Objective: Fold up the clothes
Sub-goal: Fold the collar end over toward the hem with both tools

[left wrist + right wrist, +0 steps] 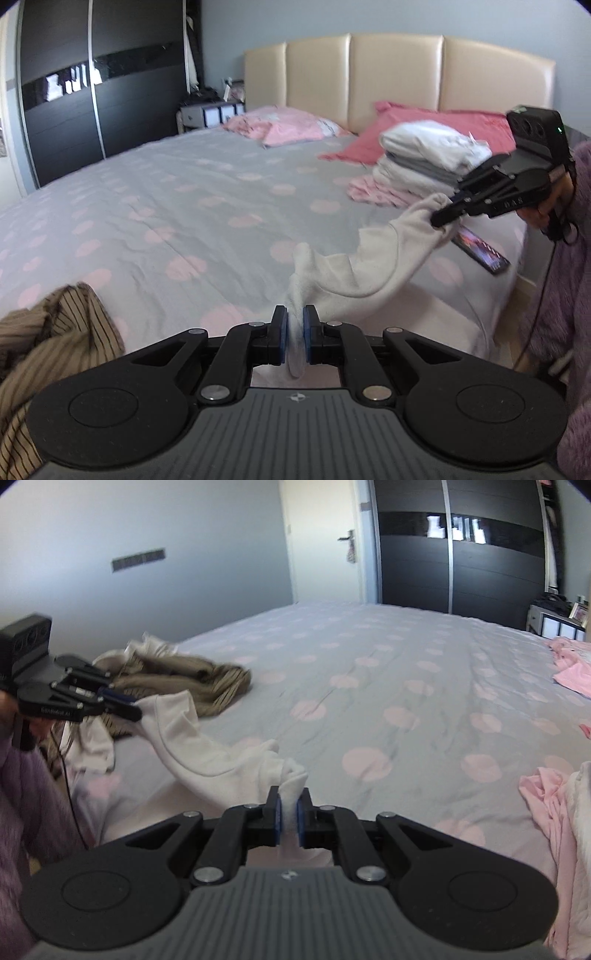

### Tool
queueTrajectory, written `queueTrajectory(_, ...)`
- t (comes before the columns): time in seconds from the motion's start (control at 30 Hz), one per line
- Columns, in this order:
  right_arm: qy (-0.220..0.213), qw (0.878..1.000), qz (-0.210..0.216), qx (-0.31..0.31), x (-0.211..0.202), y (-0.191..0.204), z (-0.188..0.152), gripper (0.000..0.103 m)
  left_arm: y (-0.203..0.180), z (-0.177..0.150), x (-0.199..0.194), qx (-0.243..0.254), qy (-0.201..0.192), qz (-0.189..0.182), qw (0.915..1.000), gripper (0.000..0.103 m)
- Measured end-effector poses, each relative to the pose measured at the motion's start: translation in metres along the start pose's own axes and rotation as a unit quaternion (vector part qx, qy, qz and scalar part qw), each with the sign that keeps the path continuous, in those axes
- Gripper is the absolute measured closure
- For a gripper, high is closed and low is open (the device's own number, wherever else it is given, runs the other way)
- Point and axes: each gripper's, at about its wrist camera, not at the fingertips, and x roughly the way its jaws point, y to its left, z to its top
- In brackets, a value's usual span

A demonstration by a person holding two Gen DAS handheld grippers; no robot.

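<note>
A white garment [373, 266] hangs stretched between both grippers above the bed. My left gripper [294, 314] is shut on one bunched corner of it, cloth pinched between the blue pads. In the left wrist view the right gripper [441, 218] bites the other end at the right. From the right wrist view, my right gripper [289, 797] is shut on the white garment [207, 746], and the left gripper [129, 707] clamps its far end at the left. A stack of folded clothes [424, 158] rests near the red pillow.
The bed [184, 206] has a grey sheet with pink dots. A brown striped garment [199, 683] lies crumpled near its edge, a pink cloth [546, 812] at the right. A phone [480, 251] lies on the bed. Pillows [291, 127], headboard and a dark wardrobe [103, 85] stand behind.
</note>
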Motion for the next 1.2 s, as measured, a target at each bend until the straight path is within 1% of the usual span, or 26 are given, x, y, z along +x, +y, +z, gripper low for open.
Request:
queueTrajectory(0.13,0.051,0.998,0.012,-0.034,0.011,0.006,-0.015,0.093,-0.012,-0.019,0.012,0.020,0.055,-0.022,0.9980,0.096)
queueTrajectory(0.23,0.084,0.995,0.017,-0.056,0.020,0.009,-0.024,0.093,-0.017,-0.033,0.023,0.031,0.092,-0.030,0.9948,0.096)
queueTrajectory(0.33,0.115,0.990,0.021,-0.077,0.029,0.013,-0.033,0.093,-0.023,-0.044,0.031,0.051,0.121,-0.030,0.9909,0.096)
queueTrajectory(0.4,0.129,0.987,0.021,-0.089,0.033,0.016,-0.038,0.092,-0.027,-0.048,0.034,0.063,0.133,-0.026,0.9888,0.096)
queueTrajectory(0.47,0.135,0.986,0.020,-0.099,0.037,0.020,-0.039,0.091,-0.030,-0.048,0.034,0.071,0.135,-0.023,0.9880,0.096)
queueTrajectory(0.53,0.141,0.983,0.019,-0.115,0.037,0.025,-0.039,0.086,-0.032,-0.048,0.033,0.075,0.134,-0.021,0.9878,0.096)
queueTrajectory(0.57,0.146,0.981,0.017,-0.124,0.037,0.029,-0.039,0.086,-0.034,-0.047,0.032,0.079,0.133,-0.017,0.9878,0.094)
queueTrajectory(0.6,0.150,0.980,0.014,-0.133,0.036,0.032,-0.038,0.080,-0.035,-0.047,0.031,0.086,0.132,-0.010,0.9876,0.092)
queueTrajectory(0.63,0.154,0.978,0.010,-0.141,0.035,0.035,-0.038,0.068,-0.038,-0.046,0.030,0.093,0.128,-0.003,0.9874,0.089)
queueTrajectory(0.73,0.152,0.977,-0.003,-0.152,0.030,0.042,-0.034,0.060,-0.049,-0.041,0.023,0.120,0.104,0.011,0.9872,0.075)
queueTrajectory(0.77,0.149,0.976,-0.004,-0.156,0.029,0.046,-0.033,0.059,-0.054,-0.040,0.020,0.132,0.092,0.011,0.9870,0.068)
queueTrajectory(0.83,0.137,0.975,0.000,-0.173,0.028,0.056,-0.030,0.054,-0.065,-0.037,0.018,0.159,0.070,0.009,0.9847,0.060)
queueTrajectory(0.93,0.125,0.969,-0.003,-0.213,0.037,0.075,-0.028,0.053,-0.083,-0.036,0.025,0.198,0.066,-0.001,0.9779,0.059)
queueTrajectory(1.0,0.121,0.962,-0.017,-0.242,0.046,0.086,-0.028,0.052,-0.092,-0.038,0.033,0.223,0.070,-0.006,0.9722,0.059)
queueTrajectory(1.07,0.123,0.956,-0.027,-0.265,0.057,0.093,-0.030,0.052,-0.102,-0.046,0.040,0.259,0.083,-0.009,0.9623,0.059)
queueTrajectory(1.13,0.118,0.955,-0.021,-0.273,0.062,0.097,-0.030,0.053,-0.111,-0.053,0.045,0.291,0.091,-0.015,0.9524,0.059)
queueTrajectory(1.2,0.106,0.953,-0.010,-0.282,0.064,0.102,-0.030,0.053,-0.115,-0.059,0.047,0.305,0.094,-0.019,0.9475,0.059)
